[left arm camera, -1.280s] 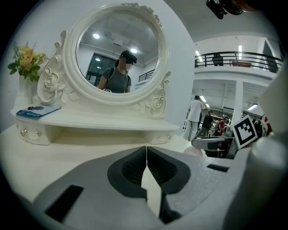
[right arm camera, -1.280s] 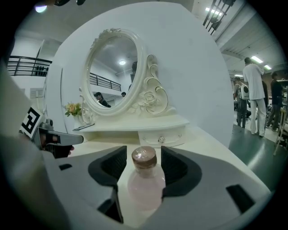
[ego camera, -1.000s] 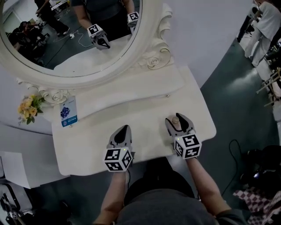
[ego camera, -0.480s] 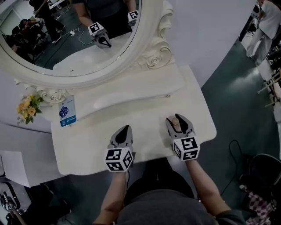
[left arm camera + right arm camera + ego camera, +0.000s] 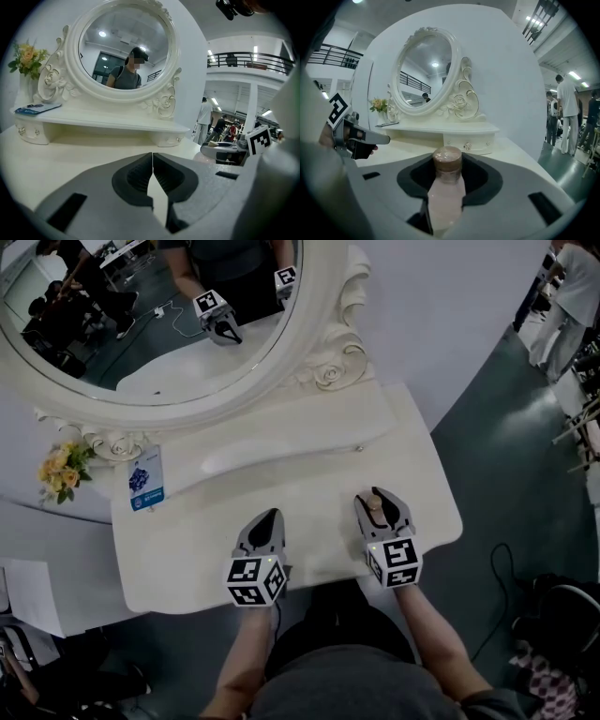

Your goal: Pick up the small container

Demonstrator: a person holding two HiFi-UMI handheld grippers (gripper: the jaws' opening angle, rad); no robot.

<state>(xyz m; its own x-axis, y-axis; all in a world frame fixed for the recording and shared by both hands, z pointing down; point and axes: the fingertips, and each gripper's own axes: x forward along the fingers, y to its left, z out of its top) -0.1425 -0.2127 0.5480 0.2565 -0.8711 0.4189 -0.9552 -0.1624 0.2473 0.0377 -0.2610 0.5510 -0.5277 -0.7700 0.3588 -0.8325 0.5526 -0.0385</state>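
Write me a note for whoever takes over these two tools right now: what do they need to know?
Left hand-held gripper: shut, empty, low over the table.
Right hand-held gripper: jaws have just been closing around the container and seem to press on its sides.
The container stands upright between the right jaws, near the table's front right edge.
Done: approach and closing.
Left: confirm the grip, then lift.
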